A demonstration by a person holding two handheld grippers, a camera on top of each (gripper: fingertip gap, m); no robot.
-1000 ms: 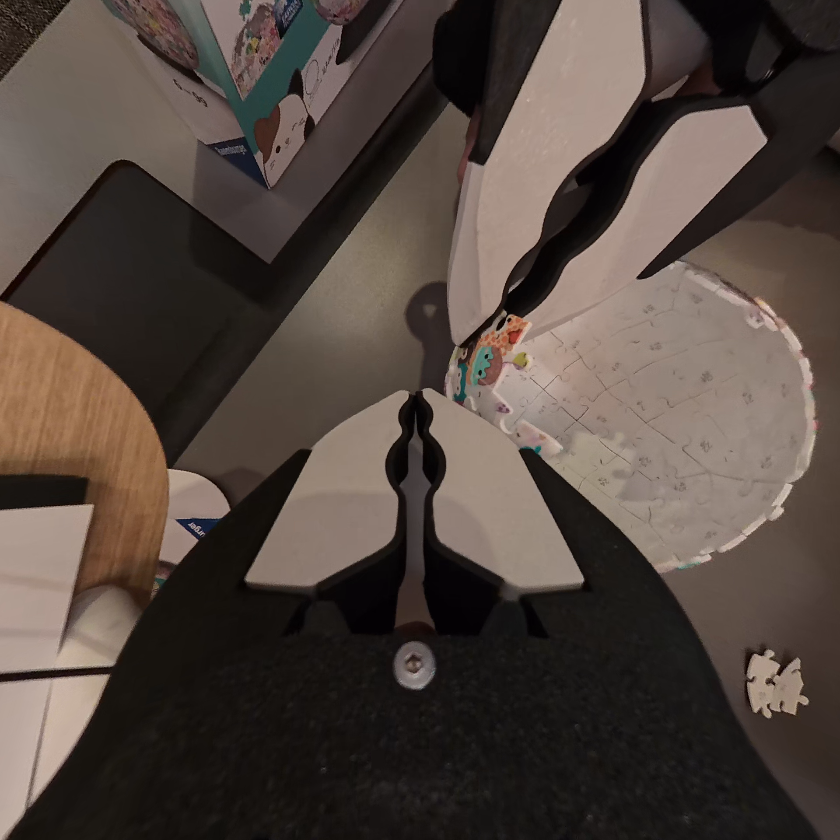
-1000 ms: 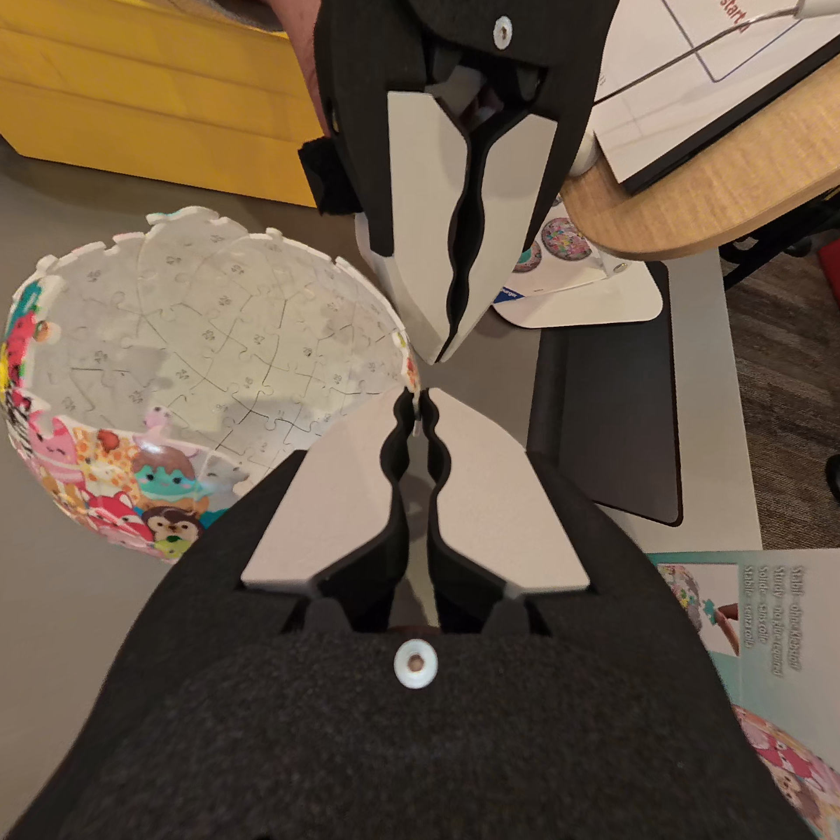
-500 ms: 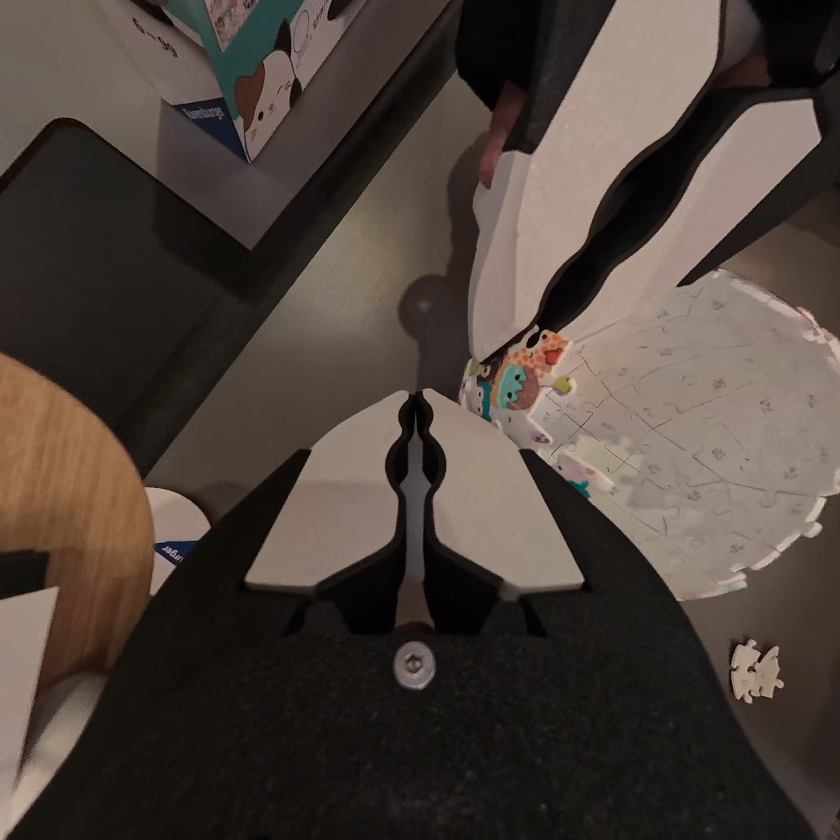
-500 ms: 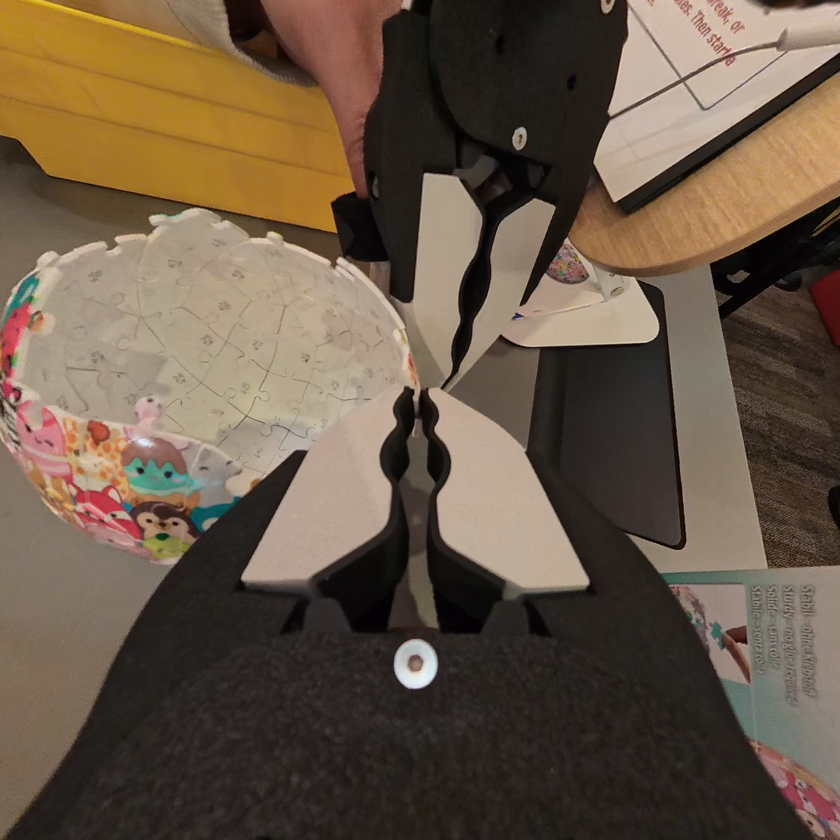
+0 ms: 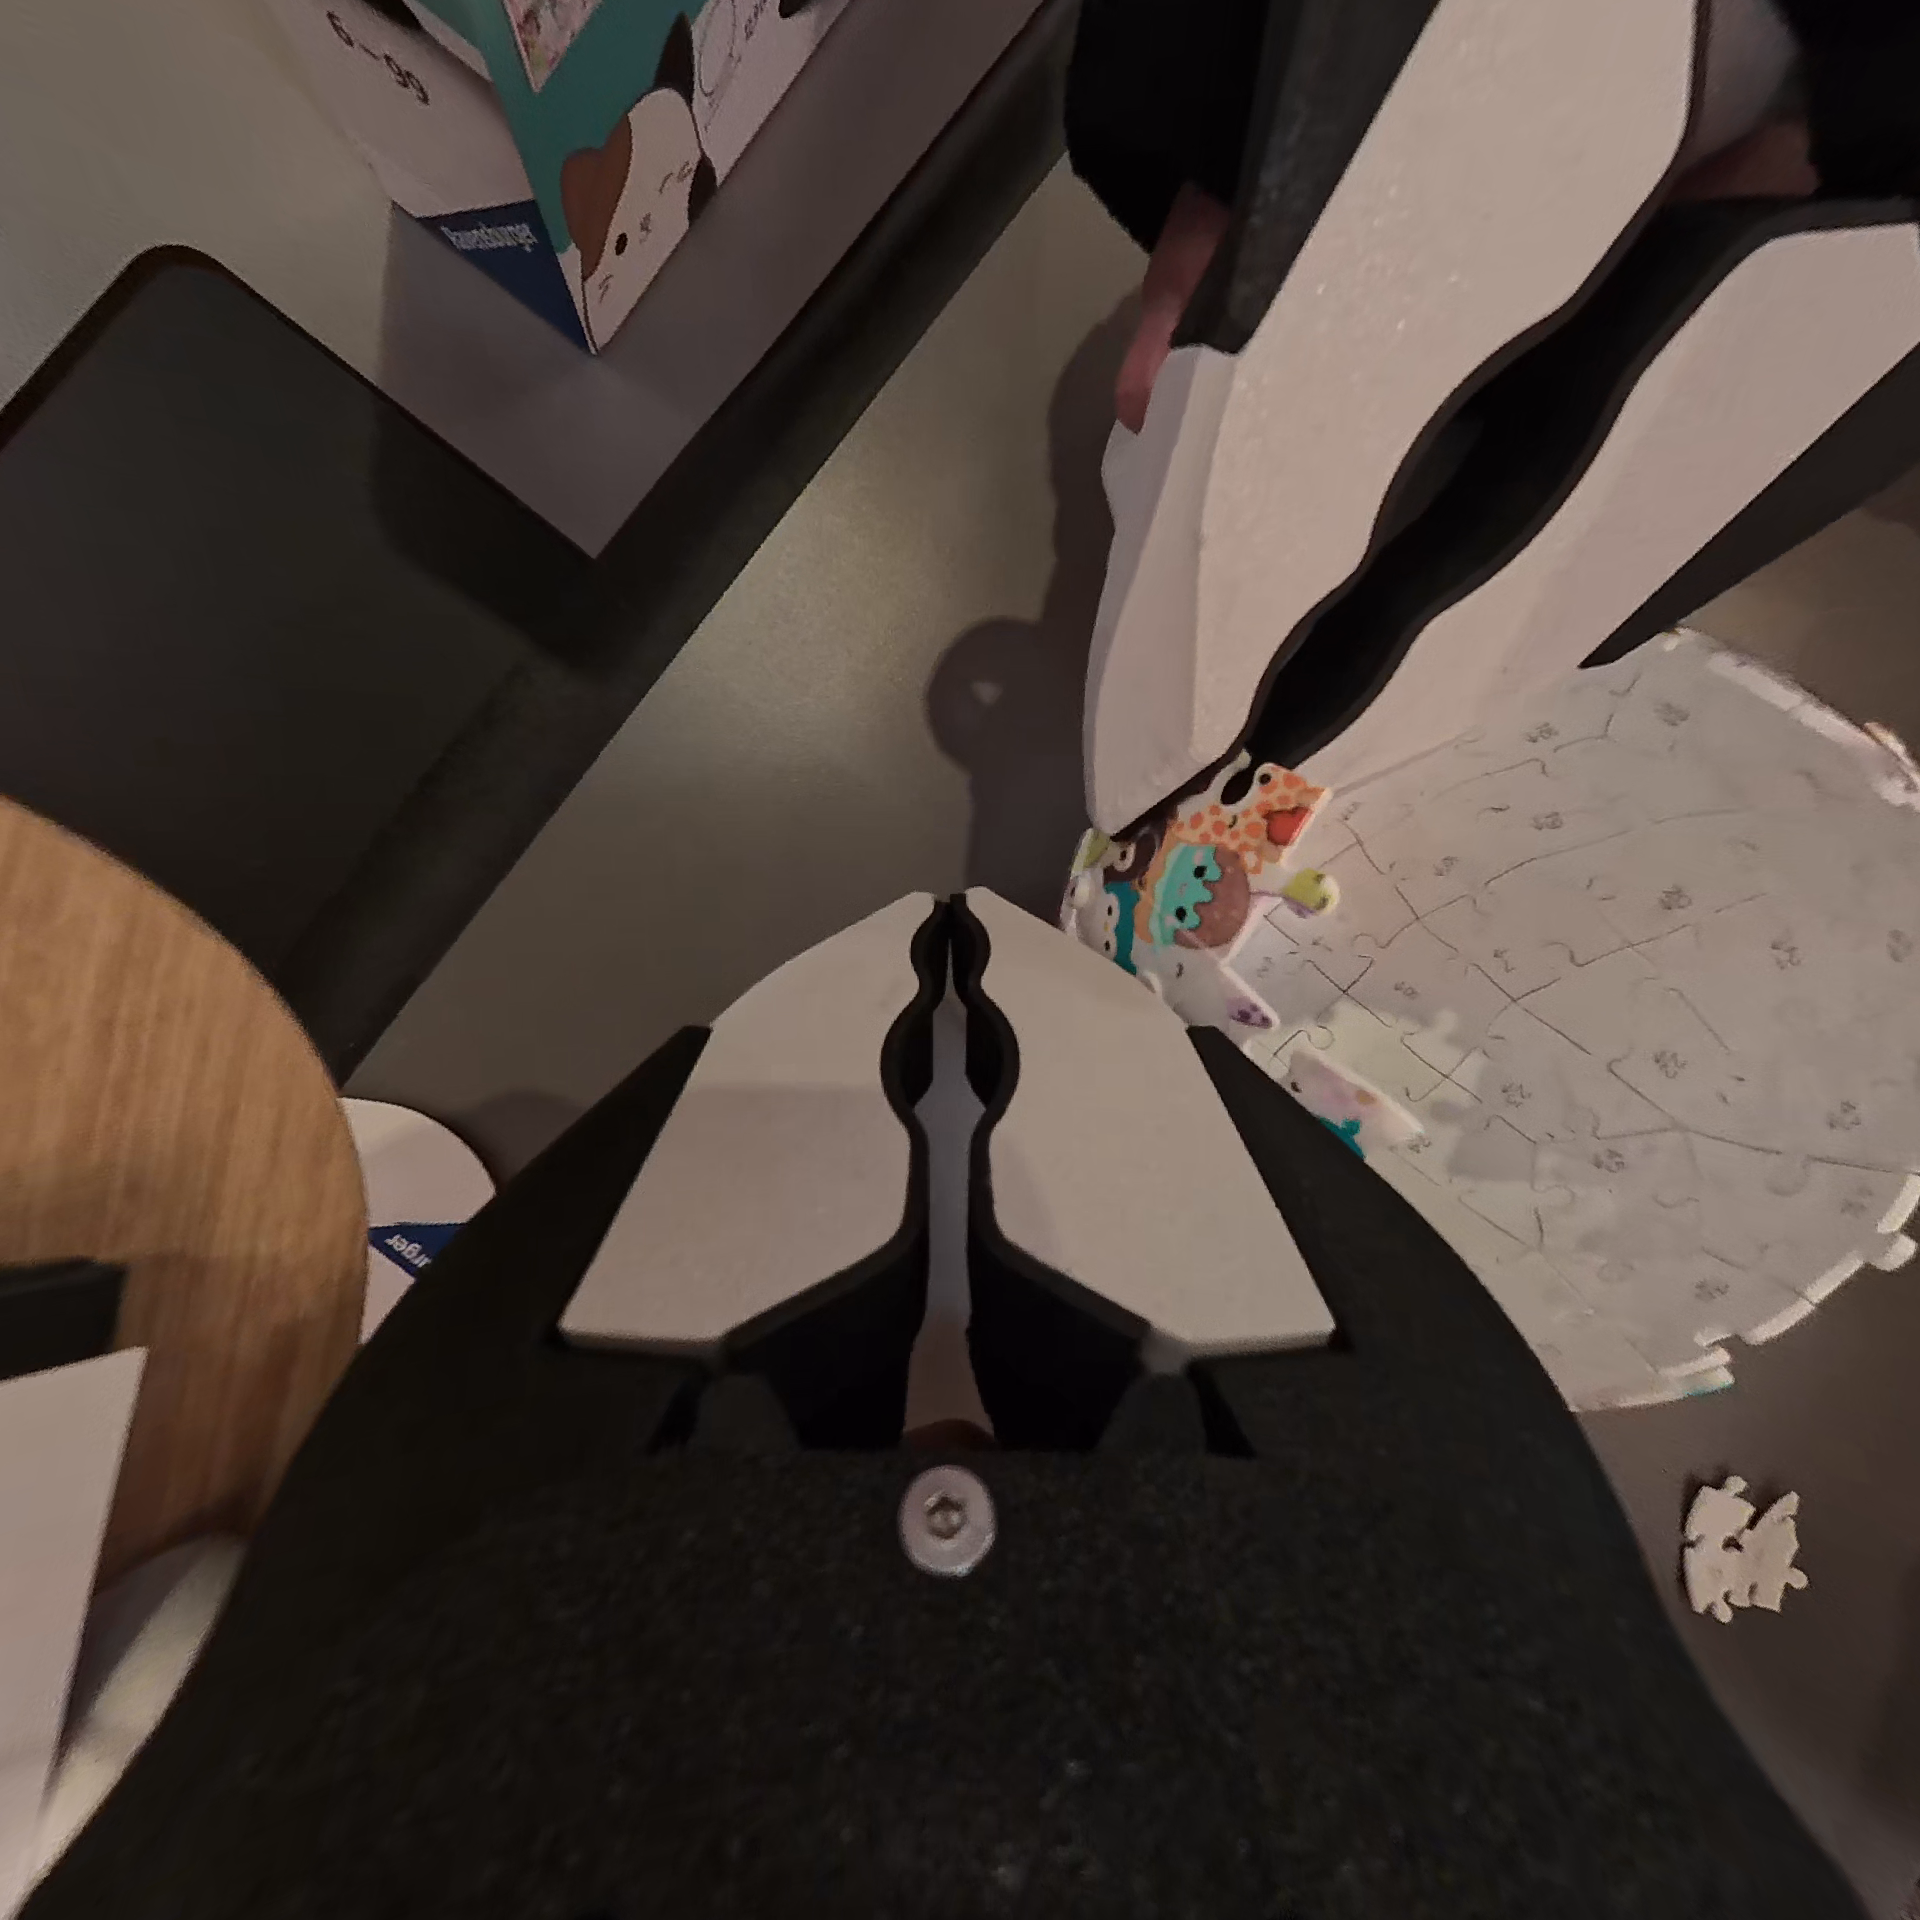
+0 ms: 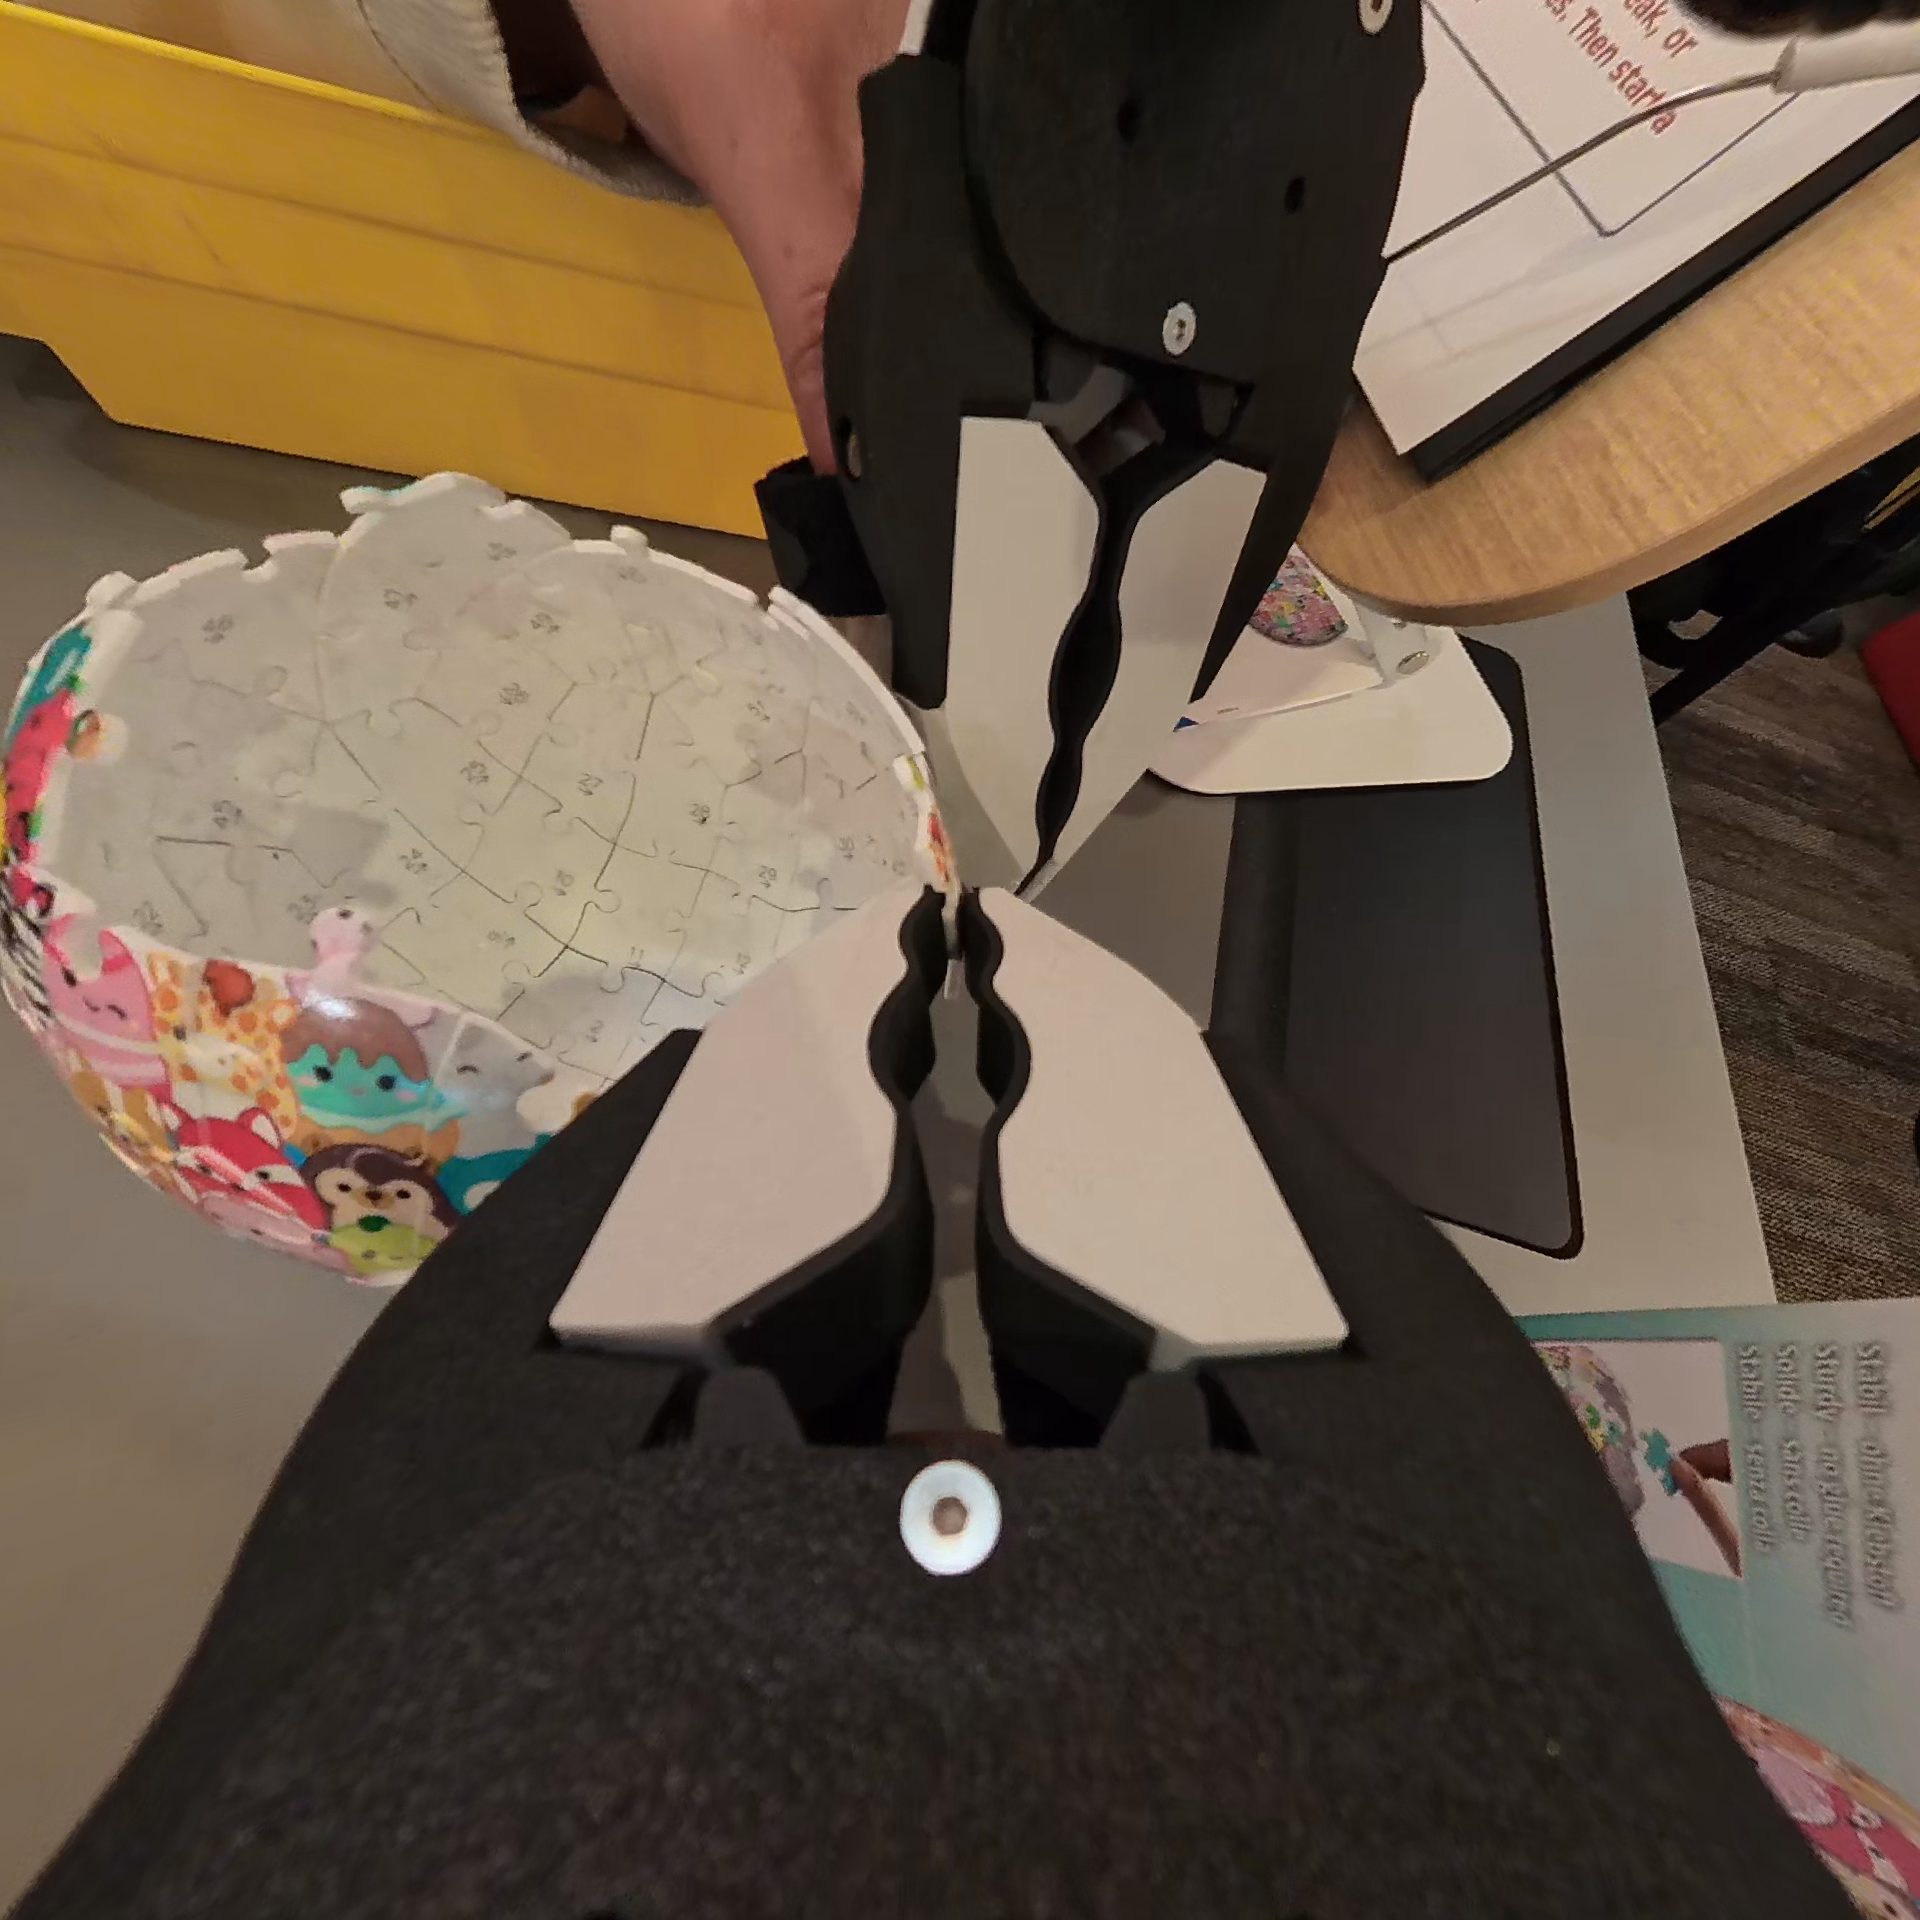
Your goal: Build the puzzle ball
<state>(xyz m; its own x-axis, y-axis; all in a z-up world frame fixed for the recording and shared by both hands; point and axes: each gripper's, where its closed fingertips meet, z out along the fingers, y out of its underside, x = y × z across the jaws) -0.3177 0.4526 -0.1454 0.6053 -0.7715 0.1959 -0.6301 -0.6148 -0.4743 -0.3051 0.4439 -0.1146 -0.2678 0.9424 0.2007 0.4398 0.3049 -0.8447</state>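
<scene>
Pinching down to a thin slit, the right tool (image 6: 951, 920) grips what looks like a colourful puzzle piece (image 5: 1273, 821) at the near edge of the puzzle ball (image 6: 499, 790); from its own camera only a pale sliver shows between its tips, so the grip sits right at the piece's edge. That hold seems meant to steer the piece into the jagged rim while leaving its face free. The left tool (image 5: 951, 914), carried by a hand (image 6: 758, 187), is drawn in narrow with nothing visible between its jaws, its point just beside the right tool's tips and the rim, probably placed there to press or steady the joint. The ball itself is only a half shell, open side tilted up, resting on the grey desk (image 6: 156, 1403) with its white inside showing, so much of the build remains. Two joined loose pieces (image 5: 1740, 1558) lie face down on the desk near the shell, within easy reach. Farther off stands the puzzle box (image 5: 623, 208).
</scene>
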